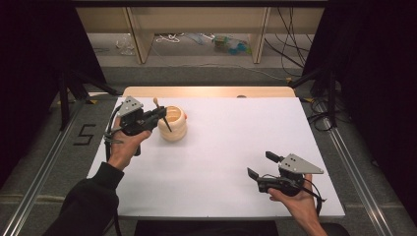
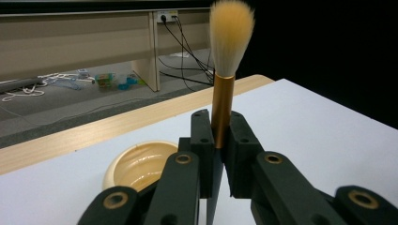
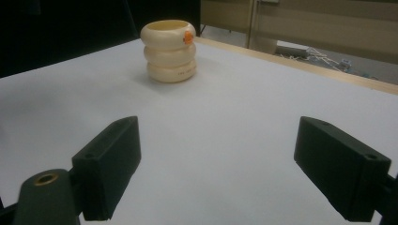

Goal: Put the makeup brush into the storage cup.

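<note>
Near the table's (image 1: 216,162) far-left edge, left tongs (image 1: 160,114) clamp a brush (image 2: 224,70) over the pot (image 1: 173,124); right tongs (image 1: 259,165) gape, unobstructed.

Bright overhead light on the white table (image 1: 221,147), dark surrounds, soft shadows, slight overall softness.

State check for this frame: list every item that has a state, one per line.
Brush: clamped upright in the left claw, bristles up, lower end dark and tapered.
Cream holder: upright on the table, open-topped, beside the brush.
Left claw: shut on the brush.
Right claw: open, nothing between its jaws.
</note>
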A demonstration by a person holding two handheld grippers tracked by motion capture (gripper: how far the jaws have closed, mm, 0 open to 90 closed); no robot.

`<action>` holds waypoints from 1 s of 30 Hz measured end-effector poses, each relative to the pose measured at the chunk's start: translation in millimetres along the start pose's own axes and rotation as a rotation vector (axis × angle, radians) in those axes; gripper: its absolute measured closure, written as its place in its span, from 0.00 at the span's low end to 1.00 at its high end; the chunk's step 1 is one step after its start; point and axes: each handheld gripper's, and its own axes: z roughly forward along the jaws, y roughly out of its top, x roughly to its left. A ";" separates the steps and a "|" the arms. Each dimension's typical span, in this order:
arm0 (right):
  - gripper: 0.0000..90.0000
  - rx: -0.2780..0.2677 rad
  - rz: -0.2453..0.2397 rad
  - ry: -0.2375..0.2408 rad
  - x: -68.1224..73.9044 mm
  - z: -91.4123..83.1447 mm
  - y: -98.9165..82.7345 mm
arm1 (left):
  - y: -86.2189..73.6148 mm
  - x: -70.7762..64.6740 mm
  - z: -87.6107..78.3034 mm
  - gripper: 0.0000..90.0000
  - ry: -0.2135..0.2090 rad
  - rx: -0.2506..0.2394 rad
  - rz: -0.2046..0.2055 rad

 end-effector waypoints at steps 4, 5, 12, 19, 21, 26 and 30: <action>0.18 0.001 0.000 0.002 0.4 0.5 0.0 | 7.1 3.5 3.4 0.92 0.014 -0.002 0.008; 0.18 0.005 0.002 0.005 0.7 0.5 0.1 | 8.7 4.6 4.9 0.92 0.015 -0.001 0.002; 0.18 0.004 0.000 0.008 0.8 0.9 0.1 | 17.3 12.6 12.0 0.92 0.041 -0.012 -0.002; 0.18 -0.008 -0.022 -0.001 -0.4 1.6 0.3 | 21.6 18.7 22.8 0.92 0.064 -0.007 -0.014; 0.18 -0.003 -0.015 0.004 0.2 1.5 0.2 | 21.5 20.3 25.9 0.92 0.067 -0.005 -0.018; 0.18 0.003 -0.004 0.012 1.1 1.6 0.1 | 19.6 22.7 33.9 0.92 0.075 0.001 -0.024; 0.18 -0.009 -0.023 0.006 0.0 2.1 0.3 | 17.5 25.0 39.5 0.92 0.085 0.006 -0.029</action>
